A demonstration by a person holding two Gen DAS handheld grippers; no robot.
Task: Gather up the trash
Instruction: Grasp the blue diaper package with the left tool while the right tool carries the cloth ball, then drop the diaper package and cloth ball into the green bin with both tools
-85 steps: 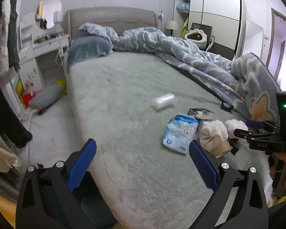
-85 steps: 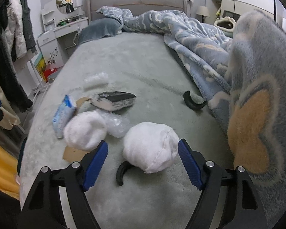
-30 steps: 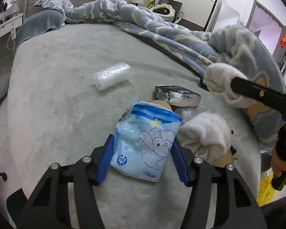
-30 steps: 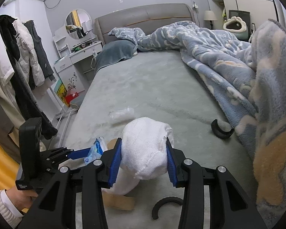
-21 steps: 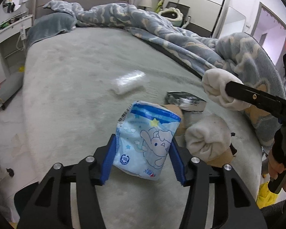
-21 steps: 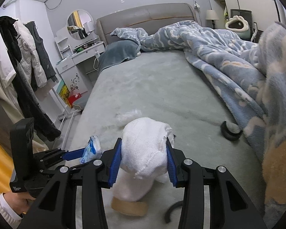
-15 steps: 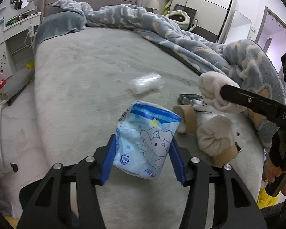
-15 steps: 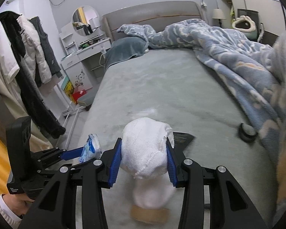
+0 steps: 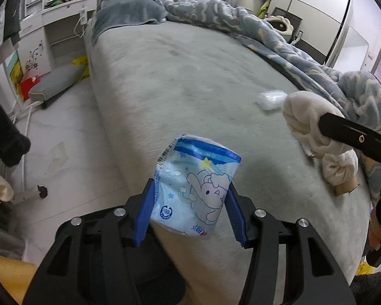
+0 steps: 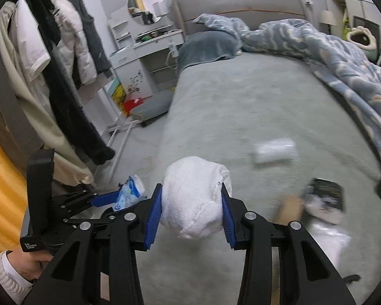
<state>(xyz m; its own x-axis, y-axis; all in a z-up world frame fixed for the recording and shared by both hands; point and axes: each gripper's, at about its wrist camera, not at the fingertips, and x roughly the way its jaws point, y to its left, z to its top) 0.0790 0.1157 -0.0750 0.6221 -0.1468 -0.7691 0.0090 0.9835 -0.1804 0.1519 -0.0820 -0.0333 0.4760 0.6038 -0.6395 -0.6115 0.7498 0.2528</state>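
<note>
Left wrist view: left hand-held gripper [image 9: 191, 212] pinches a blue tissue pack [image 9: 195, 185] over the bed [image 9: 190, 76] edge — right hand-held gripper [image 10: 191, 213] clamps a white wad [image 10: 194, 198].

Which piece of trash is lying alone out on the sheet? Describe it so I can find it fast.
Start at the grey bed, then look short of the blue quilt. The clear plastic roll lies alone on the bare sheet. Unlike the black packet nearer the foot, it is see-through, crinkled and touches nothing else.
</note>
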